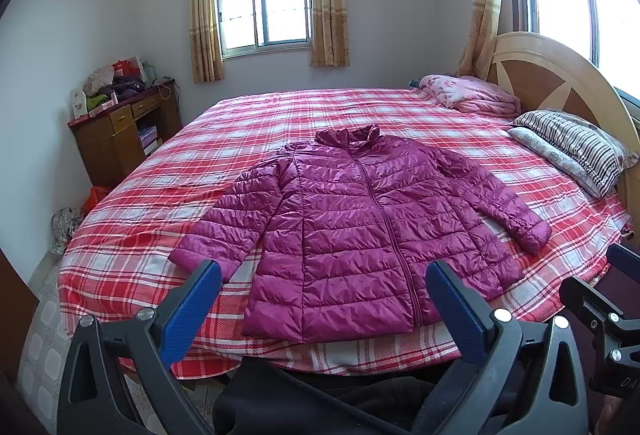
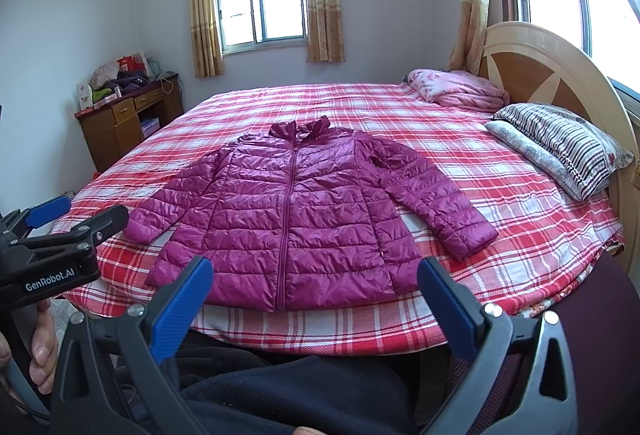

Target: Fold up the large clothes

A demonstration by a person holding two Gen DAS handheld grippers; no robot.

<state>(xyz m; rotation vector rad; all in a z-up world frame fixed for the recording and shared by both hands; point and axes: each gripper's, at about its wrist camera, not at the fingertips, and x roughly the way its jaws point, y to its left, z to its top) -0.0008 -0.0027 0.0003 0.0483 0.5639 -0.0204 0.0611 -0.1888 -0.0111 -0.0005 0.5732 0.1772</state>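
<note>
A magenta quilted puffer jacket [image 1: 352, 223] lies flat and zipped on the red plaid bed [image 1: 280, 115], collar to the far side, both sleeves spread out and down. It also shows in the right wrist view [image 2: 296, 219]. My left gripper [image 1: 324, 275] is open and empty, held above the bed's near edge in front of the jacket's hem. My right gripper [image 2: 316, 271] is open and empty, also near the hem. The left gripper's body shows at the left of the right wrist view [image 2: 56, 247].
Striped pillows [image 1: 576, 151] and a folded pink blanket [image 1: 468, 95] lie by the wooden headboard [image 1: 552, 75] on the right. A cluttered wooden desk [image 1: 120, 127] stands at the far left by the wall. Dark clothing of the person [image 2: 300, 391] fills the bottom.
</note>
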